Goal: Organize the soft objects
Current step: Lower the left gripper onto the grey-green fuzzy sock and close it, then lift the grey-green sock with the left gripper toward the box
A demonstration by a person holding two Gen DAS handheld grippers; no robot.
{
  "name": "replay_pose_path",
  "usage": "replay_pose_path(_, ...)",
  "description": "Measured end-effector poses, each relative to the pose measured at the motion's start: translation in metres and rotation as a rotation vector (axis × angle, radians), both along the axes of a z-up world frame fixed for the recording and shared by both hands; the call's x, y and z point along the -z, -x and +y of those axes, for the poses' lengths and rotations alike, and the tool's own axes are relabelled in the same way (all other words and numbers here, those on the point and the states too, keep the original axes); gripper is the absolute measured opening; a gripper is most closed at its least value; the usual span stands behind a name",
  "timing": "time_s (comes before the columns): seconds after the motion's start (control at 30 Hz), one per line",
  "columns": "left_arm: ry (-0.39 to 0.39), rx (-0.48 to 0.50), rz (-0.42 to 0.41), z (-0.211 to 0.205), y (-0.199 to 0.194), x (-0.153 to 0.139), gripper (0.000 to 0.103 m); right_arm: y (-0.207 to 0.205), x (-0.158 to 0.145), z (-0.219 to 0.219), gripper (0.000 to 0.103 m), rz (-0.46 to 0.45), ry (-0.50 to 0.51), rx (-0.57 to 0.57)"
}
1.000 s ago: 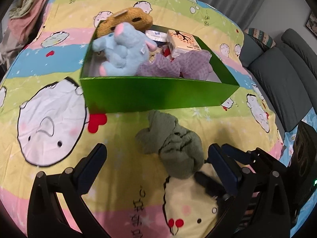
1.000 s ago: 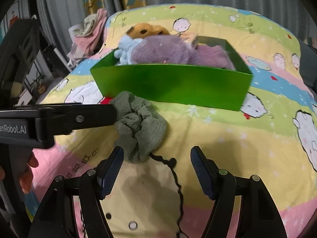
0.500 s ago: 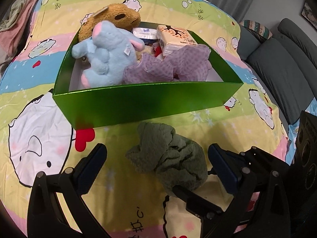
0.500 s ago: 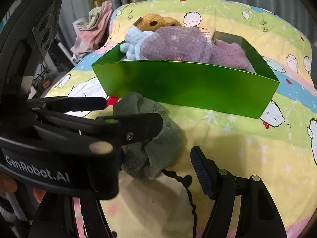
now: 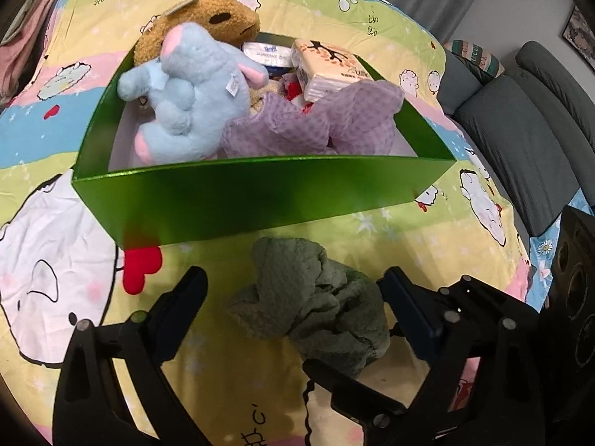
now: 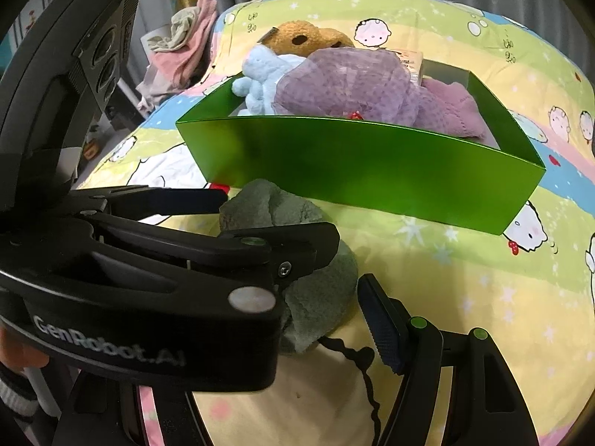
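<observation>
A crumpled grey-green towel [image 5: 308, 304] lies on the cartoon bedspread just in front of the green box [image 5: 260, 200]. My left gripper [image 5: 297, 293] straddles it. Its jaws are closing, the right pad at the towel's edge, the left pad still apart from it. In the right wrist view the towel [image 6: 316, 297] shows under the left gripper's body. My right gripper [image 6: 297, 319] stands open beside the towel; its left finger is hidden. The box [image 6: 372, 163] holds a blue plush elephant [image 5: 193, 96], a brown plush [image 5: 223, 18], a purple cloth [image 5: 316, 126] and tissue packs [image 5: 327, 67].
A grey sofa [image 5: 520, 130] stands past the bed's right side. A pile of clothes [image 6: 182, 48] lies beyond the bed's far left corner. A pink cloth [image 6: 453, 107] fills the box's right end. The two grippers crowd each other at the towel.
Both grippers have closed in on the towel. The left gripper now brackets it with narrower jaws and blocks the left half of the right wrist view.
</observation>
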State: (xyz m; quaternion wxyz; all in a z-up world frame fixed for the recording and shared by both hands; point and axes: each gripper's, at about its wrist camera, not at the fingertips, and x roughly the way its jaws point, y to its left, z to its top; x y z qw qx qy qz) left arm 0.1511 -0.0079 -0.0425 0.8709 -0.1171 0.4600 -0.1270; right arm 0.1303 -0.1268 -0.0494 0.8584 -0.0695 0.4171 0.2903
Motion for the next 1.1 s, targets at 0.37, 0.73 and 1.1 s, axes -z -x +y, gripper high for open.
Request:
replay_pose_path(0.37,0.045,0.028,0.015,0.001,-0.002,0.004,0.069,-0.003,0.005,-0.006,0.071,0.027,-0.023,0.005)
replay_pose_path(0.73,0.093,0.041,0.041,0.003,-0.001,0.012,0.038,0.003,0.009,-0.001,0.029,0.03,-0.02,-0.05)
replay_pose_path(1.1,0.109,0.042,0.035,0.007,0.004,0.012,0.024,0.003,0.009,-0.004,0.018,0.043,-0.075,-0.04)
